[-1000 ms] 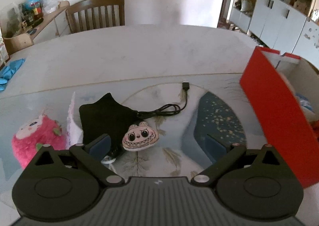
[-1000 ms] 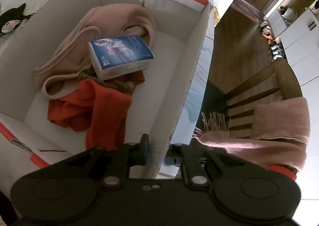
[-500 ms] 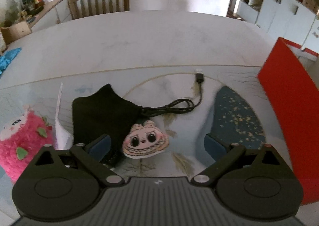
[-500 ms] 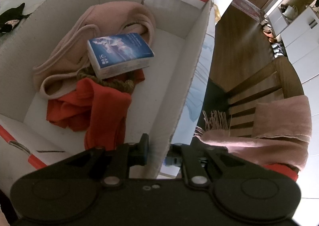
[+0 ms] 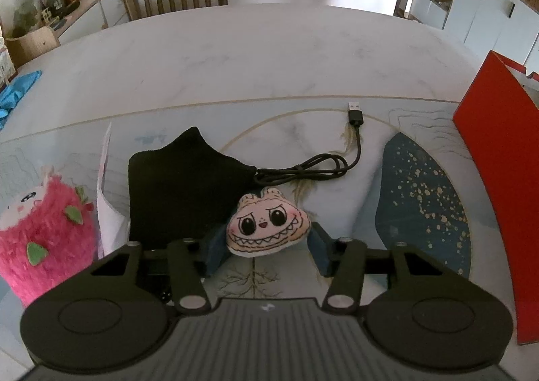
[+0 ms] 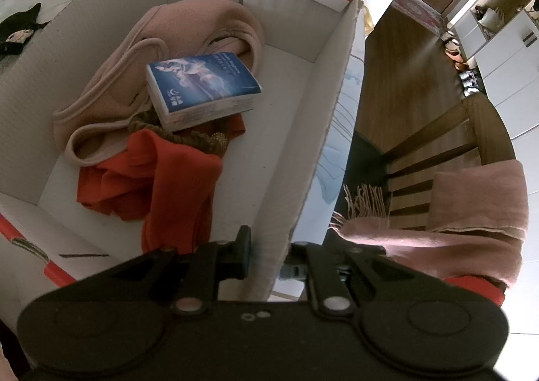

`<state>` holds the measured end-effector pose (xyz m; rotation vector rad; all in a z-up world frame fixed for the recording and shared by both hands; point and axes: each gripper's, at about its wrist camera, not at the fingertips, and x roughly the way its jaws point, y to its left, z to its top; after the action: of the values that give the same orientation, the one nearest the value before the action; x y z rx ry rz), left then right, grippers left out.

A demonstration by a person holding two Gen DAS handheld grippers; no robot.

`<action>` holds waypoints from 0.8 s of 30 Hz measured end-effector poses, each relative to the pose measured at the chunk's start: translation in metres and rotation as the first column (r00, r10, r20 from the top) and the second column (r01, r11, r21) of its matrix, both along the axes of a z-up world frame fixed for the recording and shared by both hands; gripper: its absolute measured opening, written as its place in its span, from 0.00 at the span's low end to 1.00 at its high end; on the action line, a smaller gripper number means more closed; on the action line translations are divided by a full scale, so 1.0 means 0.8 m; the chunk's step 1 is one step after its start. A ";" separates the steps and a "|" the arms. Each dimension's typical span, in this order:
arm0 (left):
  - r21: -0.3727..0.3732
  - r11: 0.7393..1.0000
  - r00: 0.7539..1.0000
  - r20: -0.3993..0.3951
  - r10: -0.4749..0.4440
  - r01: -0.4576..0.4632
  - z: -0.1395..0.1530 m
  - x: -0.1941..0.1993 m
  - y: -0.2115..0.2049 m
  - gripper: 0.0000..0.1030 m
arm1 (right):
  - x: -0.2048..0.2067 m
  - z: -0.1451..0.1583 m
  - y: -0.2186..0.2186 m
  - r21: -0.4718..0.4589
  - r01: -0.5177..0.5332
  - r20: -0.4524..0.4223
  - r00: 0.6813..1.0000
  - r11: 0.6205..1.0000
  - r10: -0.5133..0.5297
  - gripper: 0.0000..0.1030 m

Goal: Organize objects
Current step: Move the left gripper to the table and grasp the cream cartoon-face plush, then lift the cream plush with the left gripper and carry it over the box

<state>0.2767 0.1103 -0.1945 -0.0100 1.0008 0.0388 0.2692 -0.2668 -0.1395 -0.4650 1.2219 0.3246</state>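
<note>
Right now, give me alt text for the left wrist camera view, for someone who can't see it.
The left gripper has its two fingers on either side of a small plush monster face lying on a pale table. Behind the plush are a black pouch and a coiled black USB cable; a pink fluffy toy sits at left, a red box wall at right.

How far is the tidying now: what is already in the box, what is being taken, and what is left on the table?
Done: the pink garment, orange cloth and blue packet lie in the box, whose wall the right gripper grips. In hand: the left gripper closes around the monster-face plush, which lies on the table. Left: black pouch, USB cable, pink plush.
</note>
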 end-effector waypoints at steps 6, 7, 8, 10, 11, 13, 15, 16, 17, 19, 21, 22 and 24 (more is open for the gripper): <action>-0.019 1.000 1.000 0.018 -0.002 0.002 0.007 -0.010 0.000 0.47 | 0.001 0.001 0.000 -0.002 -0.004 0.001 1.000 1.000 0.004 0.11; -0.017 1.000 1.000 0.019 -0.004 0.004 0.011 -0.013 -0.001 0.47 | 0.001 0.001 0.001 -0.003 -0.005 0.001 1.000 1.000 0.005 0.11; -0.017 1.000 1.000 0.021 -0.007 0.007 0.014 -0.015 -0.003 0.47 | 0.001 0.000 0.001 -0.004 -0.007 0.001 1.000 1.000 0.007 0.11; -0.022 1.000 1.000 0.028 -0.015 0.015 0.023 -0.021 -0.006 0.47 | 0.000 0.000 0.001 -0.002 -0.008 0.001 1.000 1.000 0.008 0.11; -0.026 0.999 0.999 0.032 -0.021 0.022 0.029 -0.025 -0.008 0.47 | 0.000 0.000 0.002 -0.002 -0.008 0.001 1.000 1.000 0.008 0.11; -0.034 0.999 0.998 0.043 -0.039 0.041 0.041 -0.032 -0.014 0.47 | -0.001 -0.001 0.002 -0.006 -0.011 0.003 1.000 1.000 0.011 0.11; -0.036 0.997 0.996 0.057 -0.063 0.066 0.054 -0.040 -0.021 0.47 | -0.001 -0.001 0.002 -0.005 -0.012 0.004 1.000 1.000 0.012 0.11; -0.037 0.996 0.995 0.063 -0.077 0.079 0.061 -0.043 -0.025 0.47 | -0.001 -0.001 0.002 -0.004 -0.012 0.004 1.000 1.000 0.013 0.10; -0.039 0.995 0.993 0.070 -0.091 0.094 0.067 -0.047 -0.030 0.47 | -0.002 -0.001 0.003 -0.005 -0.014 0.005 1.000 1.000 0.014 0.10; -0.042 0.990 0.987 0.090 -0.130 0.134 0.084 -0.054 -0.041 0.47 | -0.003 -0.002 0.004 -0.009 -0.019 0.006 1.000 1.000 0.019 0.10; -0.046 0.983 0.980 0.107 -0.171 0.177 0.100 -0.060 -0.054 0.47 | -0.003 -0.002 0.005 -0.011 -0.020 0.006 1.000 1.000 0.020 0.10; -0.046 0.979 0.975 0.115 -0.192 0.198 0.108 -0.062 -0.061 0.47 | -0.003 -0.002 0.005 -0.011 -0.021 0.006 1.000 1.000 0.021 0.10; -0.044 0.969 0.963 0.131 -0.236 0.243 0.122 -0.066 -0.076 0.47 | -0.004 -0.002 0.005 -0.010 -0.022 0.006 1.000 1.000 0.022 0.10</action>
<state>0.2241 0.0498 -0.0967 0.0535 0.8716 -0.2118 0.2663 -0.2628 -0.1411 -0.4884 1.2136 0.3358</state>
